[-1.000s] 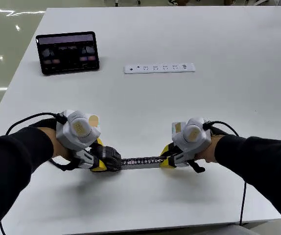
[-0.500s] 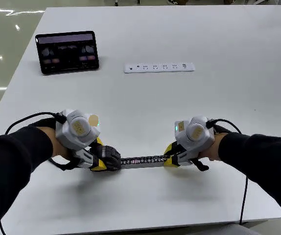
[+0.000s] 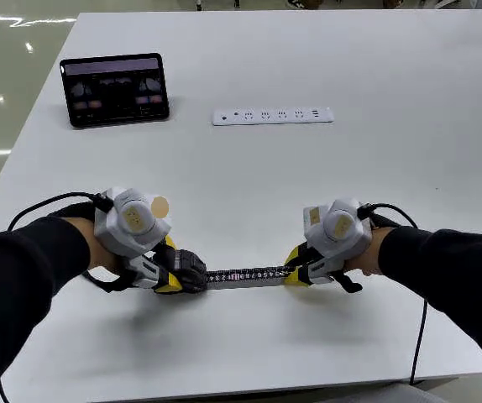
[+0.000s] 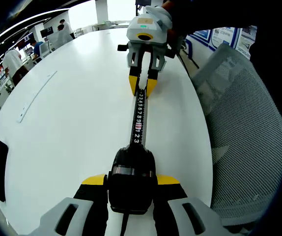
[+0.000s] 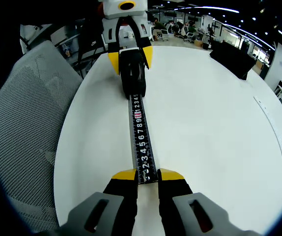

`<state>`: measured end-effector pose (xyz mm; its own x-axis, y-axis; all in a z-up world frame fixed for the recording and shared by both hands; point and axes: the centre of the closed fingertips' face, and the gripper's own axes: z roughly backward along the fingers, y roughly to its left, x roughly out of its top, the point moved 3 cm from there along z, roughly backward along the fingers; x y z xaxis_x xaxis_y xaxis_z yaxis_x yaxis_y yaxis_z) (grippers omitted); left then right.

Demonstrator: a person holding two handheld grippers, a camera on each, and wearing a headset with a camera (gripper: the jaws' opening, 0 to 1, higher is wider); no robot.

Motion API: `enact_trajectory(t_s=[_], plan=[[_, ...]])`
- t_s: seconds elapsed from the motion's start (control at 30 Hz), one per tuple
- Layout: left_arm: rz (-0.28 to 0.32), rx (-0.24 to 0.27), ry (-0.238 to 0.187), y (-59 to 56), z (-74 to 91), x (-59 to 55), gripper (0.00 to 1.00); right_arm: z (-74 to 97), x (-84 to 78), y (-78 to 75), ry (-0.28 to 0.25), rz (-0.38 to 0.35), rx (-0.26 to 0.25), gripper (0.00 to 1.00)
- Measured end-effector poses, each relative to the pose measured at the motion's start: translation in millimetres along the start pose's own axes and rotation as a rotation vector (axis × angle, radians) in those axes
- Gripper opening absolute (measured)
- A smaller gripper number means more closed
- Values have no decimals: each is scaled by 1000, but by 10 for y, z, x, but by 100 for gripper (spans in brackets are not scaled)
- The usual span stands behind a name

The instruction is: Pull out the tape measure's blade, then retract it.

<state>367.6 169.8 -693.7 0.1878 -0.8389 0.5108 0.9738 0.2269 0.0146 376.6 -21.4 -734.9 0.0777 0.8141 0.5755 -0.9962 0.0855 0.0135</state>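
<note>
Change since a second ago: my right gripper [image 3: 296,275] has slid outward to my right along the table [image 3: 333,185]. More of the printed blade [image 3: 248,274] now lies between the two grippers than did then.
Left gripper: my left gripper [image 3: 176,275] has not shifted. Its jaws are clenched on the sides of the black tape measure case [image 4: 131,177], which sits on the table near the front edge.
Right gripper: jaws pinched on the blade's free end, with a yellow tip on either side of it in the right gripper view.
Blade: straight, printed face up, running low along the table top. I cannot tell whether it touches the surface.
Unchanged: the tablet [image 3: 116,88] and power strip [image 3: 272,116] lie well apart at the far side, in the same places as before.
Meaning for task: I judge the pull-out is under way, with a short run exposed. Retraction has not yet begun.
Next move calls for: the case held anchored and the pull kept in line with the blade, so it neither kinks nor slips from the tips.
Risk: on the return the spring may snap the blade home, so I should ease it back.
</note>
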Motion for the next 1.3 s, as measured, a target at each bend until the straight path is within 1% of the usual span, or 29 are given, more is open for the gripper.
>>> enact_trajectory(t_s=[0.6, 1.1, 1.3], plan=[[-3, 1, 2, -7, 4, 4, 31, 88, -129, -25, 16, -5, -4, 11], [-1, 6, -4, 9, -7, -7, 31, 207, -286, -51, 30, -13, -12, 10], [-4, 6, 2, 10, -15, -7, 31, 248, -345, -52, 31, -24, -15, 10]])
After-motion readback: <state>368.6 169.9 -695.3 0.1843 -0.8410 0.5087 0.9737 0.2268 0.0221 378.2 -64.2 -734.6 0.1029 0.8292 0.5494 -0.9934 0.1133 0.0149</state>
